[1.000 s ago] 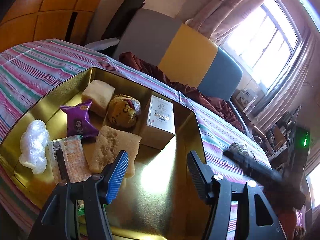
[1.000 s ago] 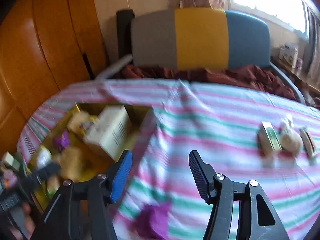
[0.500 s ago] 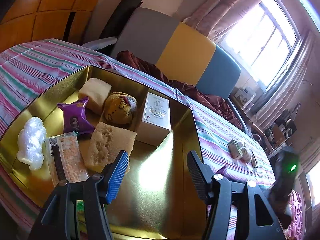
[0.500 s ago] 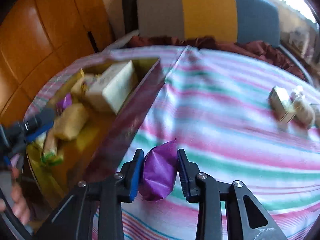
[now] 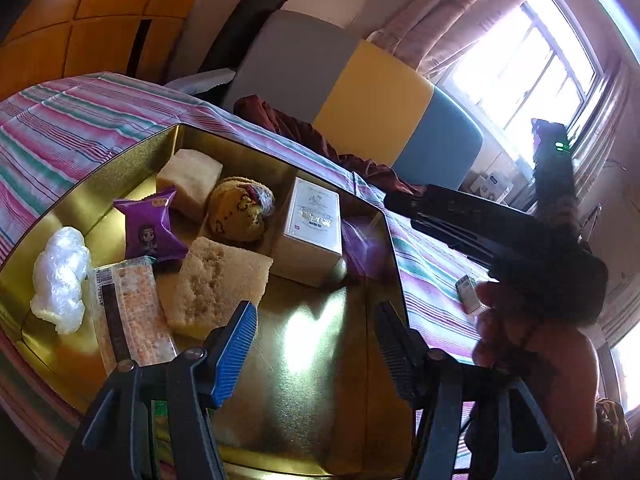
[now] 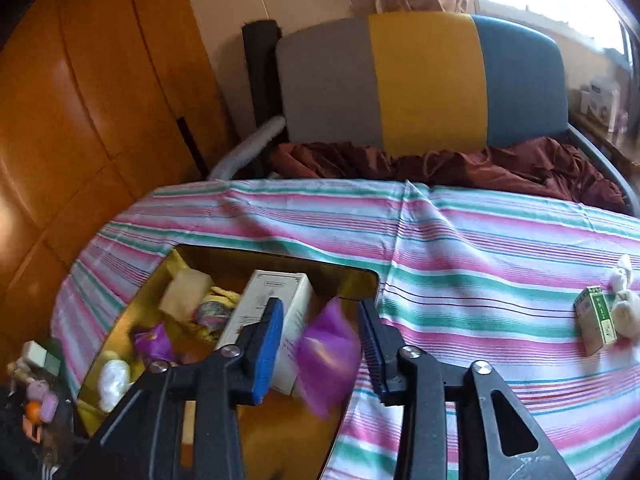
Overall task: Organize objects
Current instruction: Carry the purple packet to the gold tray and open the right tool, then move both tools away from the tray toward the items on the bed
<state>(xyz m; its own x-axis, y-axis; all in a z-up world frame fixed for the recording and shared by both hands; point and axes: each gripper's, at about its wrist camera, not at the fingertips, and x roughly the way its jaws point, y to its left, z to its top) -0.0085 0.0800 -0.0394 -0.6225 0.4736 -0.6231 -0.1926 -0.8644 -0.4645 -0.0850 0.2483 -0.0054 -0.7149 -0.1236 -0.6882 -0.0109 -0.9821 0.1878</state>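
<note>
A gold tin tray (image 5: 320,380) on the striped table holds a white box (image 5: 314,226), a purple snack packet (image 5: 150,228), two pale cakes, a yellow knitted ball (image 5: 240,212), a white plastic wad (image 5: 60,276) and an orange packet (image 5: 128,316). My left gripper (image 5: 316,344) is open and empty over the tray's near part. My right gripper (image 6: 320,340) is open above the tray's right edge (image 6: 360,276); a blurred second purple packet (image 6: 326,356) sits loose between its jaws, dropping. It shows beside the box in the left wrist view (image 5: 362,244).
A small green-and-white box (image 6: 596,320) and a white lump (image 6: 624,304) lie on the striped cloth (image 6: 480,248) at the right. A grey, yellow and blue chair back (image 6: 420,80) stands behind the table. Wooden panels are at the left.
My right gripper picked up the purple packet from the cloth, carried it left over the tray's edge, and has now opened, releasing it. My left gripper stayed open over the tray.
</note>
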